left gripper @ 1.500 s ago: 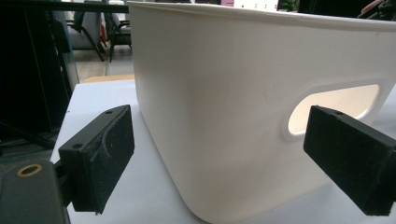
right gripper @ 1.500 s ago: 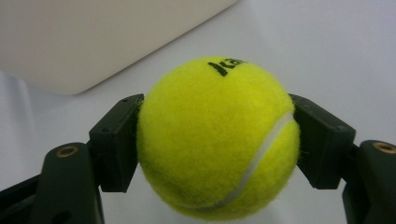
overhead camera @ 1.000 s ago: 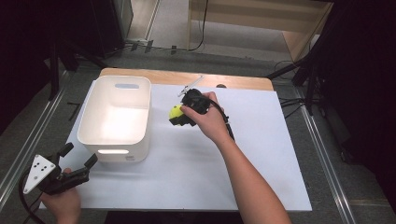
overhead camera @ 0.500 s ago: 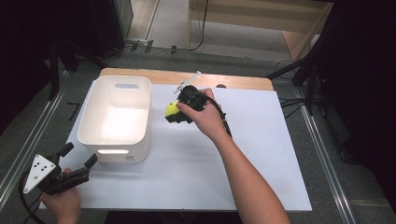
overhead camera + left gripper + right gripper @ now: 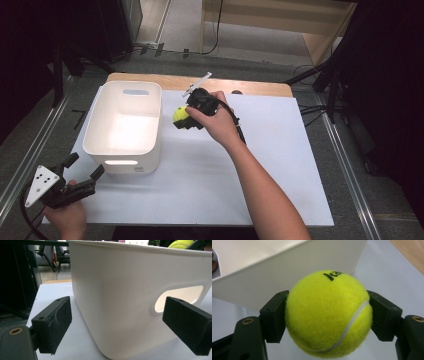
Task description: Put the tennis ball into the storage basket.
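While our left claw (image 5: 80, 176) waits with its jaws spread wide and nothing between them at the near left corner of the desk (image 5: 280, 190), the work belongs to the other hand. We see, just beyond that idle claw, the near wall of the white bin (image 5: 122, 145) with its oval handle cut-out (image 5: 178, 298), the bin standing upright on the white sheet that covers the desk. Farther back and to the right, our right claw (image 5: 181, 118) is clamped on the tennis ball (image 5: 179, 116), one black pad pressed to each side of it, as the right gripper view makes plain with the ball (image 5: 329, 313) bulging between the jaws. We hold the ball just beside the bin's right wall, near its far end, and seemingly about level with the rim. The bin's open mouth lies directly to the left of the ball, across that wall; we judge that a short carry leftward over the rim is all that separates ball from bin. The right hand (image 5: 215, 122) is by far the nearer to that opening.
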Demonstrator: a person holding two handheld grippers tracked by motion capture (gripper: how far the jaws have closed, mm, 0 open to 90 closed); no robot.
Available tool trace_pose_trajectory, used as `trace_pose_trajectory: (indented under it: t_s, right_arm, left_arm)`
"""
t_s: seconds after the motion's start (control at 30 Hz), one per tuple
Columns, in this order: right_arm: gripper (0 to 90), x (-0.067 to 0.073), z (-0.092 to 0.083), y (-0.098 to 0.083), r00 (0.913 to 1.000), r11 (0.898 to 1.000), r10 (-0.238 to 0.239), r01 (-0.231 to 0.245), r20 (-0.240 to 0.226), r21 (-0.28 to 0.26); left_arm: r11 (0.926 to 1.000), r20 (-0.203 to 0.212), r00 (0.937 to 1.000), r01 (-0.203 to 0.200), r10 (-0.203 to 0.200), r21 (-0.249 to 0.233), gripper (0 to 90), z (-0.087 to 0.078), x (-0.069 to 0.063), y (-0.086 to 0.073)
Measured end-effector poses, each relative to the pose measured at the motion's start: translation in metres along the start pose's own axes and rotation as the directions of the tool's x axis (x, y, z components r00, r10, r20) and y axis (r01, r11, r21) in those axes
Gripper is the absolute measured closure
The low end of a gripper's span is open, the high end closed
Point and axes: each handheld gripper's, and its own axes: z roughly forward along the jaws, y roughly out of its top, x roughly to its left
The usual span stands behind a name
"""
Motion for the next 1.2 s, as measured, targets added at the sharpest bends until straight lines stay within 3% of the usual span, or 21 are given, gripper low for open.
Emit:
trace_pose_trajectory:
  t_s: [1.2]
  right_arm:
    - [24.8, 0.011, -0.012, 0.038, 0.9986, 0.998, -0.052, 0.051, -0.007, -0.020]
  left_arm:
    - [0.9998, 0.000, 1.0000, -0.004, 0.004, 0.017, 8.6, 0.002, 0.000, 0.000]
